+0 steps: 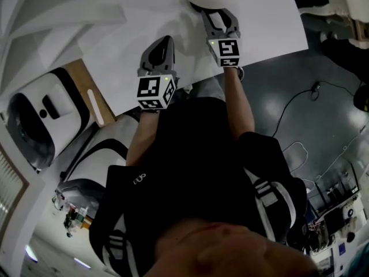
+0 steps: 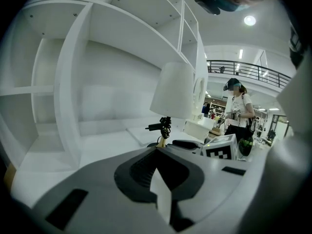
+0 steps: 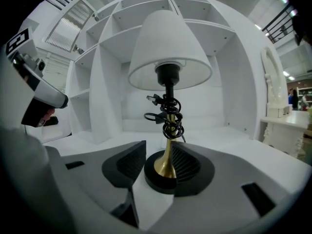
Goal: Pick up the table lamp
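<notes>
The black top (image 1: 190, 154) has white shoulder stripes (image 1: 265, 194); grey left gripper (image 1: 164, 41) and right gripper (image 1: 218, 15) bear marker cubes (image 1: 155, 91).

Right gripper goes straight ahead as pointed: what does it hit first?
Likely the table lamp: its brass stem and black base stand between the right gripper's open jaws.

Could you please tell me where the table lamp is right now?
In the right gripper view the table lamp stands upright on the white surface before the shelves, its base between the open right tongs.
</notes>
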`<state>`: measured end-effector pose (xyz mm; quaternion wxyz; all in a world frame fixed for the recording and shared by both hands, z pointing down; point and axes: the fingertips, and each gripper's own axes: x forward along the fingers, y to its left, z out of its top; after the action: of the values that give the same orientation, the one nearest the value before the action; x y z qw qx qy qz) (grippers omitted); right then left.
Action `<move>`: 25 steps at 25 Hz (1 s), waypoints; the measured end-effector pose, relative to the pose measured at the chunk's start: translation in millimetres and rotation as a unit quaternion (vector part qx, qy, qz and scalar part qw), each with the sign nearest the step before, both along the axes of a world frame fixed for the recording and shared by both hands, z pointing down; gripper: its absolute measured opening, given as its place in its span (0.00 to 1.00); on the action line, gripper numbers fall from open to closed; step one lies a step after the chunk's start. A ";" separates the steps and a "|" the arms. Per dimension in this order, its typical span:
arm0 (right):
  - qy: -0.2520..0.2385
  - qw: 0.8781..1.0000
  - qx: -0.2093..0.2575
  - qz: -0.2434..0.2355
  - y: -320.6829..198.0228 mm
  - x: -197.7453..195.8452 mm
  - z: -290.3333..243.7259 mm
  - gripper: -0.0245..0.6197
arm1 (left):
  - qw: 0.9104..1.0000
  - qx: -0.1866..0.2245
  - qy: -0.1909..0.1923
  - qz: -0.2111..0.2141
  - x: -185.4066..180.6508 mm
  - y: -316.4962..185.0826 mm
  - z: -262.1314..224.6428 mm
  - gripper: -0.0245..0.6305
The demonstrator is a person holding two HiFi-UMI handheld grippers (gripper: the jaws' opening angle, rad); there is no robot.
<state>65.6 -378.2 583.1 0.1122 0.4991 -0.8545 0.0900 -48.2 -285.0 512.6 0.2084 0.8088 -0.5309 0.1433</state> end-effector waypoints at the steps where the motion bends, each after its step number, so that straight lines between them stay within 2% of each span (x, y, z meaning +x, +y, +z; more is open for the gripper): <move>1: -0.002 1.000 0.000 0.000 -3.9 -0.3 1.1 0.28 | 1.000 0.001 -0.003 -0.001 0.2 -1.4 -0.8 0.05; 7: 0.019 1.000 0.016 -0.004 -23.4 -0.1 11.4 0.28 | 1.000 0.005 -0.016 -0.011 1.6 -6.7 -4.0 0.05; 16: 0.006 1.000 0.030 0.006 -47.2 -3.2 17.6 0.28 | 0.999 -0.005 -0.032 -0.019 -3.3 -5.6 1.8 0.05; 21: 0.019 0.999 0.029 0.011 -55.2 -4.2 23.4 0.28 | 0.999 -0.012 -0.036 -0.025 -6.6 -4.7 5.4 0.05; 25: 0.014 0.999 0.023 0.026 -59.0 -4.7 23.5 0.23 | 0.999 -0.010 -0.038 -0.028 -14.3 -4.8 5.6 0.05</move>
<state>60.9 -437.2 606.6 0.1102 0.5251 -0.8413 0.0664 -62.5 -289.8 518.2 0.1998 0.7855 -0.5595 0.1734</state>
